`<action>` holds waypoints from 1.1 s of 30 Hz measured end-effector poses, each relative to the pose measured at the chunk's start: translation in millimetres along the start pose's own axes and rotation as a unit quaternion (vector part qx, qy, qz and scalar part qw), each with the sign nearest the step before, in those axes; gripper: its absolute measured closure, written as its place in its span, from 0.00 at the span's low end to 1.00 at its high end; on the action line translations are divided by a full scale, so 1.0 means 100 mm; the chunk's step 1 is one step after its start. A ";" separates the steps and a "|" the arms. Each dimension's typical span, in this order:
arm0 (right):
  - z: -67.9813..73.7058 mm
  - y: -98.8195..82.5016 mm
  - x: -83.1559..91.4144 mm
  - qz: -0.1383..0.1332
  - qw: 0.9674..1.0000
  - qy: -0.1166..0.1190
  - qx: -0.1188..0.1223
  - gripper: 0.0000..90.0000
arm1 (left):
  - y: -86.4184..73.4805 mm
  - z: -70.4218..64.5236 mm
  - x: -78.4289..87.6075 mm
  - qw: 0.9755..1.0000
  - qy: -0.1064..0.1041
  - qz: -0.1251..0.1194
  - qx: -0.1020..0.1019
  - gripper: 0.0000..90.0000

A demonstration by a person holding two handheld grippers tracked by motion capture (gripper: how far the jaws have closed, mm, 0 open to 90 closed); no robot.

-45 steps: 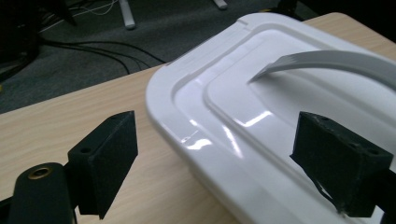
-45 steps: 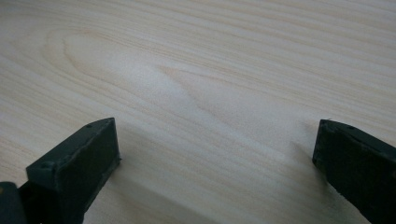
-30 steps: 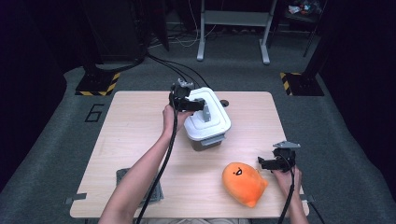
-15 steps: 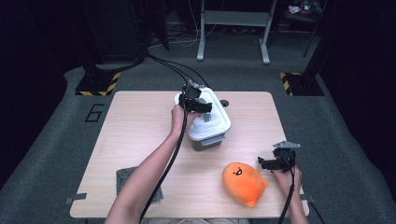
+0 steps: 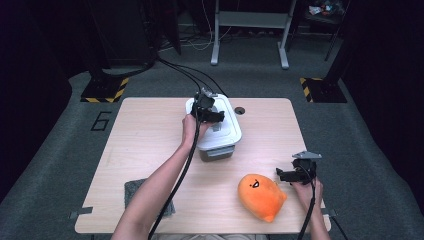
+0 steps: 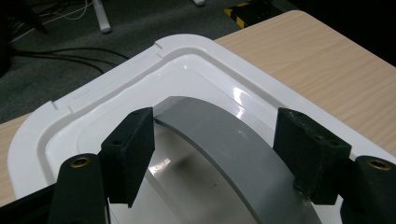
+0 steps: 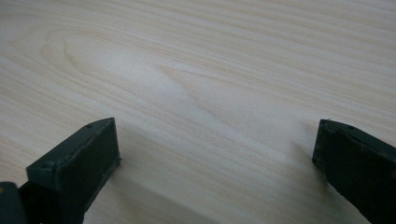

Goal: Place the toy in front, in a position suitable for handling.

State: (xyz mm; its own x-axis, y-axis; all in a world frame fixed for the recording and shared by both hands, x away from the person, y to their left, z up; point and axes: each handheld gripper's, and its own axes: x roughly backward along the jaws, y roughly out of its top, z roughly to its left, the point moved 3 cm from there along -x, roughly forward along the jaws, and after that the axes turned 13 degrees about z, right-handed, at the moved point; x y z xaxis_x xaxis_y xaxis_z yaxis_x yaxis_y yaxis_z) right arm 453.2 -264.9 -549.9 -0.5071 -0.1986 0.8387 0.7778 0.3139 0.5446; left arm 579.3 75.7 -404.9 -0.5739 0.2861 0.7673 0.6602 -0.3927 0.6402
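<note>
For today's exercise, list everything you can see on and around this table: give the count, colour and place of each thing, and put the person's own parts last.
Storage box: one, white lid with grey handle, table's far middle.
Plush toy: one, orange, near right of the table.
Cloth: one, grey, near left edge, partly under the forearm.
Table: one, light wood.
Floor marking: one dark "6", on the grey floor left of the table.
Left gripper: one, black, over the lid; its fingers have just been closing around the handle, not yet pressing.
Right gripper: one, black, open, beside the toy.
Forearms: two, from the near edge.
</note>
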 end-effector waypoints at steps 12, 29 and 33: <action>0.00 0.00 0.00 0.000 1.000 0.000 0.000 0.00 | -0.02 0.04 0.05 1.000 0.021 -0.005 -0.004 0.42; 0.00 0.00 0.00 0.000 1.000 0.001 -0.001 0.00 | -0.10 0.21 0.12 0.999 0.047 -0.007 -0.011 0.58; 0.00 0.00 0.00 0.000 1.000 0.001 -0.001 0.00 | -0.13 0.27 0.14 0.998 0.058 -0.008 -0.006 0.63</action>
State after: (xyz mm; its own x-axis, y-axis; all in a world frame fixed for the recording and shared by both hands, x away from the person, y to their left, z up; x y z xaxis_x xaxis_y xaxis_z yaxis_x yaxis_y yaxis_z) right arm 453.1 -264.8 -549.9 -0.5058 -0.1996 0.8392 0.7791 0.3119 0.5438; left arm 576.1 108.0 -401.7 -0.6369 0.1891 0.7474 0.6452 -0.3997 0.6511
